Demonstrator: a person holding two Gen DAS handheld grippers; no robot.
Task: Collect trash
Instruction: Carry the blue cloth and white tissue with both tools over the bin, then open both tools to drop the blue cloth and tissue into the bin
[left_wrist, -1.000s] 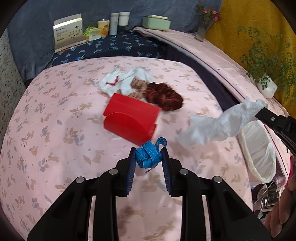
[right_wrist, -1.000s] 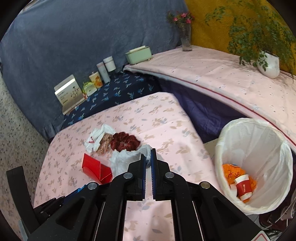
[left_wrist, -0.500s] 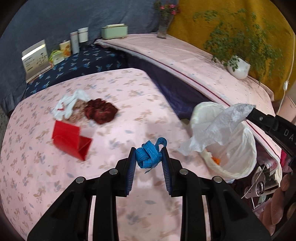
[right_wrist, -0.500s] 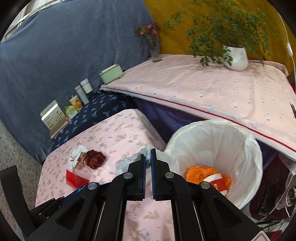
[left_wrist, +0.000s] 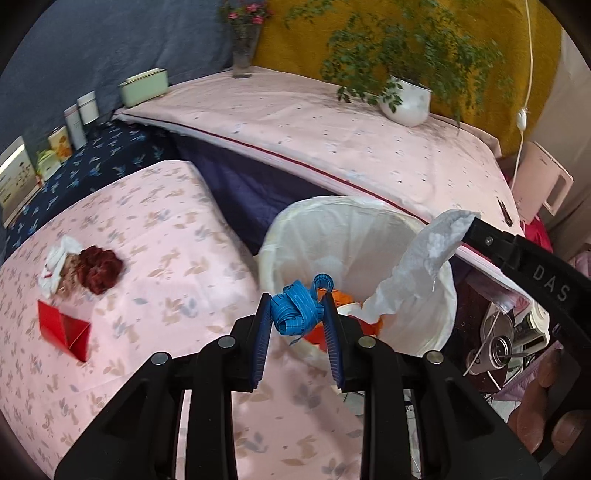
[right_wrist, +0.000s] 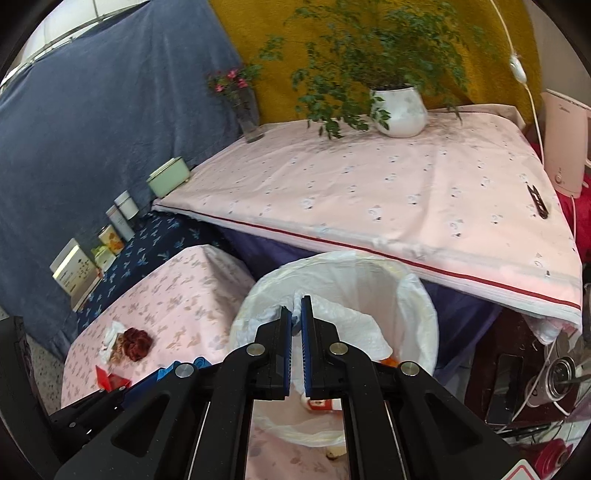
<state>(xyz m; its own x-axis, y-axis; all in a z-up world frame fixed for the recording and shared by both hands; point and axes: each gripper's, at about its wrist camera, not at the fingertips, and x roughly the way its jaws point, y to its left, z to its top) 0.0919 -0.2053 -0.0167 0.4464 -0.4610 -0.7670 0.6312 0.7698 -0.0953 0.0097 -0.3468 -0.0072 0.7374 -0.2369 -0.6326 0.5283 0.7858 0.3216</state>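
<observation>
My left gripper is shut on a crumpled blue tape and holds it at the near rim of the white-lined trash bin. My right gripper is shut on a white crumpled tissue, which hangs over the bin's opening; the tissue also shows in the right wrist view. Orange and red trash lies inside the bin. On the pink floral table lie a red folded carton, a dark red scrunchie and a white wrapper.
A higher pink-covered table stands behind the bin with a potted plant and a flower vase. Boxes and tins line the blue floral shelf at the back left. Cluttered items sit on the floor right of the bin.
Both grippers have swung right from above the table toward the bin, carrying the blue tape and the tissue. The tissue now hangs over the bin's opening.
</observation>
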